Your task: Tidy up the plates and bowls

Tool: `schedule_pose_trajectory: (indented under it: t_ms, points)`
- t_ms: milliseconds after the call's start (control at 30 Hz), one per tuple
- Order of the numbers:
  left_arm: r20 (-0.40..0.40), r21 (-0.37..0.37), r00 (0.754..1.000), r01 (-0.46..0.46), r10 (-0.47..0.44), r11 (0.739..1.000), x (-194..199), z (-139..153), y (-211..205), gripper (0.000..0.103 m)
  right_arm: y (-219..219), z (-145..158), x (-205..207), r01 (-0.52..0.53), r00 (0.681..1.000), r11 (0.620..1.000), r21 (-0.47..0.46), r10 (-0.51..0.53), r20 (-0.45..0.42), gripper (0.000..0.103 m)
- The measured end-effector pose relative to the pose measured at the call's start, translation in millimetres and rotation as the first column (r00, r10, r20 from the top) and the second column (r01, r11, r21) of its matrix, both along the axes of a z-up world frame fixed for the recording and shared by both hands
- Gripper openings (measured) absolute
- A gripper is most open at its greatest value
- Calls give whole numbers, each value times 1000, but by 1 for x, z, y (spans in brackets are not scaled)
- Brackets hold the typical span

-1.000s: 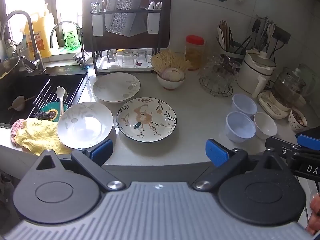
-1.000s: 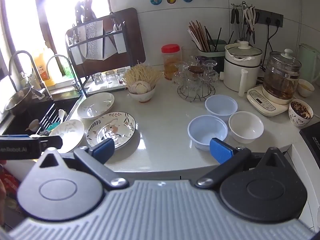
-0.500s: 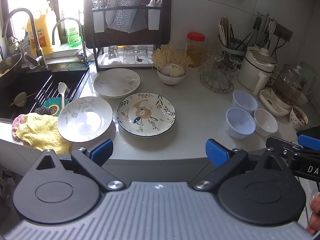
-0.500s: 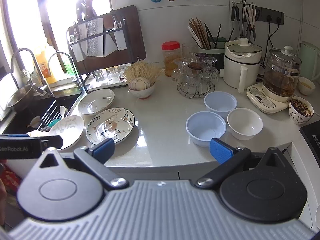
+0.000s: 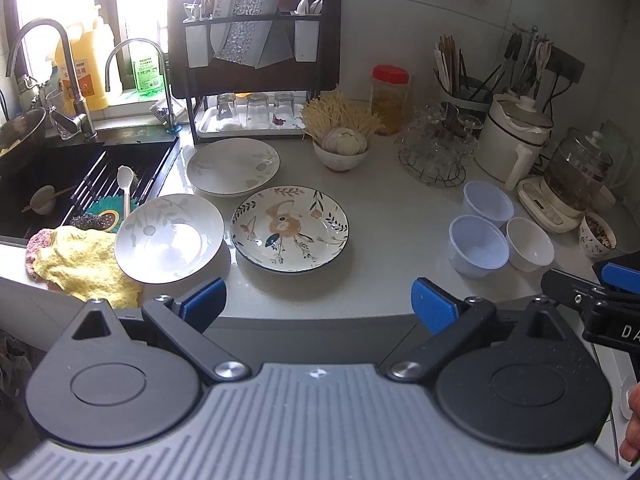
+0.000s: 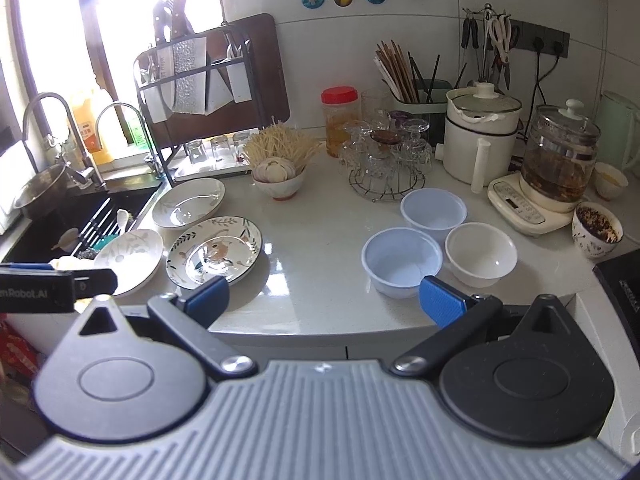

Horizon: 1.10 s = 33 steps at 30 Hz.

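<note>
three plates sit spread on the left of the tabletop (image 5: 392,236): a floral plate (image 5: 290,227) in the middle, a pale leaf-print plate (image 5: 169,238) at the front by the sink with its near-left rim lying over a yellow cloth (image 5: 80,260), and a second pale plate (image 5: 233,166) behind them just in front of the dish rack (image 5: 256,60). three bowls cluster to the right, nearly touching: a bluish bowl (image 6: 402,262) at the front, another bluish bowl (image 6: 434,212) behind it, and a white bowl (image 6: 481,254) beside them. the plates look glazed ceramic, so likely stiff, fairly heavy, slick and chippable; best taken by pinching the raised rim, and the leaf-print plate's rim propped on the cloth seems the easiest edge to get a finger under. the bowls look thin and light, maybe plastic, hard to tell; pinch one wall at the rim with one finger inside and one outside, and they should nest. left hand-held gripper (image 5: 318,302) is held level, short of the tabletop edge, aimed toward the floral plate, blue pads wide apart and holding nothing. right hand-held gripper (image 6: 324,298) is also held back from the edge, fingers spread wide and empty, its right pad in line with the near bluish bowl but not touching it. each hand-held gripper shows at the side edge of the other's view, so they sit side by side.
</note>
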<state>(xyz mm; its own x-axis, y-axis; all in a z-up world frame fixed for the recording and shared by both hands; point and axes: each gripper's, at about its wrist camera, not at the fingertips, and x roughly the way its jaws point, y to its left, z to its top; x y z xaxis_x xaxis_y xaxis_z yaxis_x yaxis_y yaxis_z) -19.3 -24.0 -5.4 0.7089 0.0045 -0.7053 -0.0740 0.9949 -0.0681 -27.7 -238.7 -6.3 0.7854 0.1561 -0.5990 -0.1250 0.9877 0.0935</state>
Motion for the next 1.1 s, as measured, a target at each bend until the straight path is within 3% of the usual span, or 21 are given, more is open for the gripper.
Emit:
schedule_pose_trajectory:
  t_ms: [1100]
  points:
    - [-42,-49,999,-19,17,999,-9,-21,10,101,0,-3,-10,-16,1000,1000,8,16,0,103]
